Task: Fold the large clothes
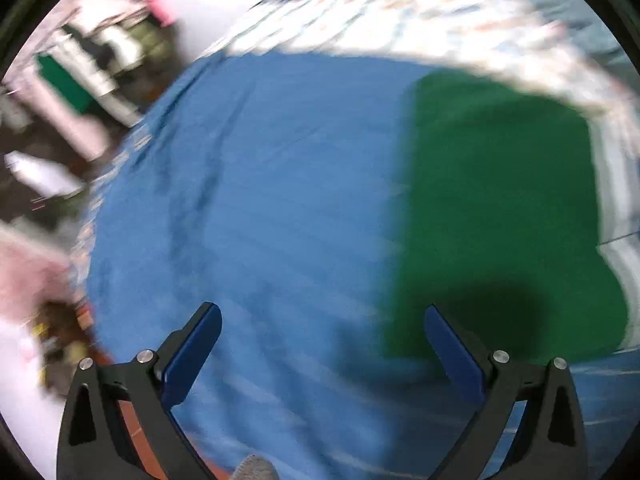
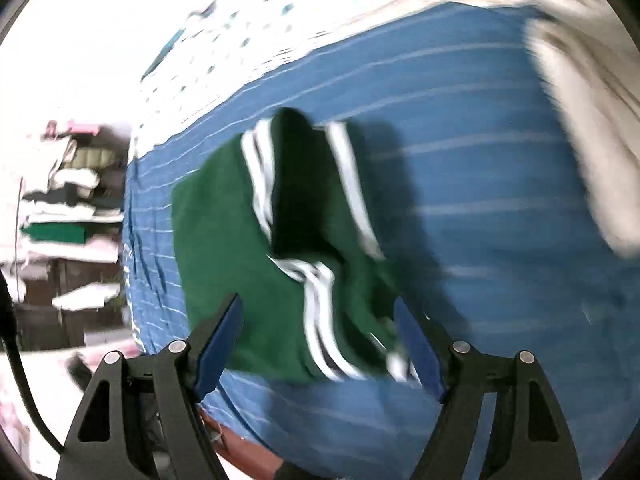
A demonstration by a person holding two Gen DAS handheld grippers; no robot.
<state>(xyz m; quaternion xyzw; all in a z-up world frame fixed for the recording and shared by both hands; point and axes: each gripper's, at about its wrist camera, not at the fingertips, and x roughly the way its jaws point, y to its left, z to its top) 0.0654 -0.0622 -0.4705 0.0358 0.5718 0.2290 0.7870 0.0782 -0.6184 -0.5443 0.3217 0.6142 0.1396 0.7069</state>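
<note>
— Green garment [image 2: 224, 240], where does it lie?
— On the blue striped bedsheet [image 2: 460, 160], which covers most of both views. In the right wrist view the cloth is bunched, with white stripes [image 2: 352, 184] running along its edges and a dark fold at the middle. In the left wrist view the same green garment [image 1: 500, 200] looks like a flat patch on the right part of the sheet [image 1: 260, 200], and a dark shadow sits on its near end.
— What lies past the sheet?
— A pale patterned bedcover [image 1: 400, 12] at the far side, and a blurred stack of folded clothes [image 2: 68, 200] on shelves to the left. A pale, blurred bundle [image 2: 580, 140] lies at the right edge of the right wrist view.
— And the left tool [image 1: 322, 320]?
— Its fingers are spread wide, released, with nothing between them; it hovers over the sheet, just beside the green cloth.
— The right tool [image 2: 318, 312]?
— Also spread apart and released. It hangs above the near end of the garment. Both views are smeared by motion blur.
</note>
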